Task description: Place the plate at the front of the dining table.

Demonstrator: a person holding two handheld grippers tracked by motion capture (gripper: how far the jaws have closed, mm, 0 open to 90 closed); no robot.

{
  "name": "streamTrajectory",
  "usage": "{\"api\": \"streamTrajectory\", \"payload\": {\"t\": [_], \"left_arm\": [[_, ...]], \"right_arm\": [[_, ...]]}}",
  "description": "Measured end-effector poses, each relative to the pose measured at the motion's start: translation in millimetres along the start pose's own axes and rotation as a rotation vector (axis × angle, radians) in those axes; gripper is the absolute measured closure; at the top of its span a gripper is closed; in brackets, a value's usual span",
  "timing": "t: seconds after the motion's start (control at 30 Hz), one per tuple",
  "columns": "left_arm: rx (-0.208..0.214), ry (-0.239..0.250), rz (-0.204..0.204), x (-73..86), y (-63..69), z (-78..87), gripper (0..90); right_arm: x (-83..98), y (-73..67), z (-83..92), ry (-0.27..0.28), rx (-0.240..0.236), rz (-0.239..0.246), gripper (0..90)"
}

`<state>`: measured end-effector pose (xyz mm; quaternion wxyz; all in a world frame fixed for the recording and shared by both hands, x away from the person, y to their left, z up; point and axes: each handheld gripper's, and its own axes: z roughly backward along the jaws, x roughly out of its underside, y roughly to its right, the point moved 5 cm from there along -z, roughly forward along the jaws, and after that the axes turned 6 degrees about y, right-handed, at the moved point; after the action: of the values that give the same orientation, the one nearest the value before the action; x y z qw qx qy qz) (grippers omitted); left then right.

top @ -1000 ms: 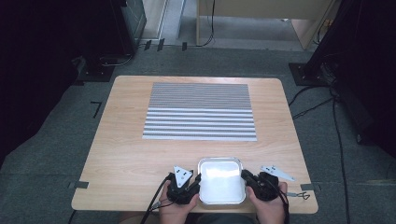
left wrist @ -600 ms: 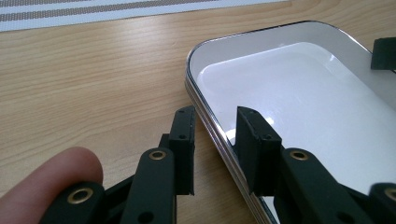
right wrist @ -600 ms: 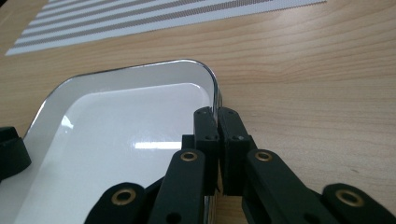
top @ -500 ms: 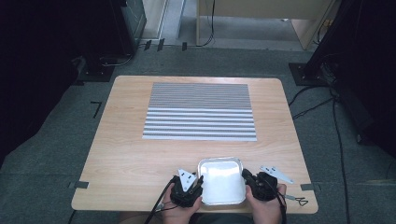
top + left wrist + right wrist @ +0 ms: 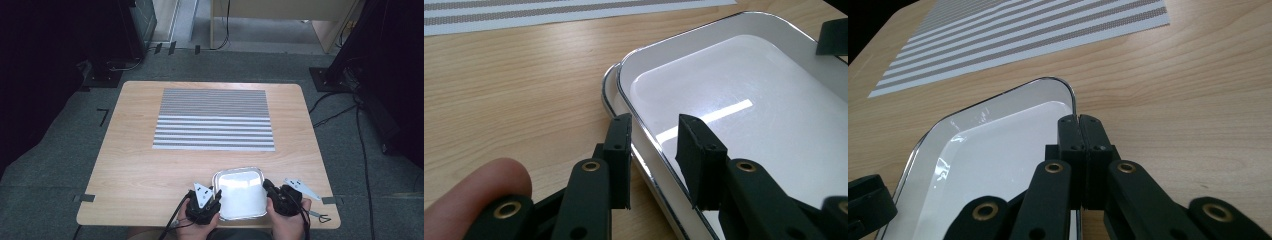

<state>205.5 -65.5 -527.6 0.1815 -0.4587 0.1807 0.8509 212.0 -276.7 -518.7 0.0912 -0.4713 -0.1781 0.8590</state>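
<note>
Now the white tray sits at the table's near edge, long axis running away from the person, no lettering readable. Right gripper pinches its rim; left gripper straddles the opposite rim, jaws slightly parted.

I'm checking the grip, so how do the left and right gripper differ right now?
The left gripper has its jaws apart, straddling the tray rim; the right gripper has its jaws pressed together on the rim. The left sits at the tray's left edge, the right at its right edge. Both are black and hand-held.
</note>
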Motion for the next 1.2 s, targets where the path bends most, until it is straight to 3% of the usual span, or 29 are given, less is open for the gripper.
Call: {"api": "streamTrajectory", "payload": {"t": [0.3, 0.43, 0.7, 0.83, 1.07, 1.2], "left_arm": [[0.017, -0.022, -0.014, 2.0, 13.6, -5.4, 67.7], [0.028, -0.042, 0.0, 4.0, 16.9, -8.9, 65.4], [0.054, -0.046, 0.079, -0.1, 12.5, -12.7, 62.1], [0.06, -0.039, 0.083, -2.9, 13.7, -14.4, 69.9], [0.051, -0.038, 0.118, -4.9, 11.1, -16.8, 74.1], [0.04, -0.034, 0.172, -4.8, 7.9, -19.9, 77.3]], "right_arm": [[-4.5, 9.5, 3.5, 0.021, 0.035, -0.01, 90.0], [-4.2, 10.1, 3.9, 0.018, 0.047, 0.004, 90.0], [-3.2, 11.2, 3.0, 0.016, 0.055, 0.022, 90.0], [-2.3, 11.0, 2.2, 0.014, 0.06, 0.023, 90.0], [-1.0, 12.5, 1.0, 0.01, 0.06, 0.014, 90.0], [-1.0, 12.5, 2.2, 0.015, 0.042, 0.002, 90.0]]}}
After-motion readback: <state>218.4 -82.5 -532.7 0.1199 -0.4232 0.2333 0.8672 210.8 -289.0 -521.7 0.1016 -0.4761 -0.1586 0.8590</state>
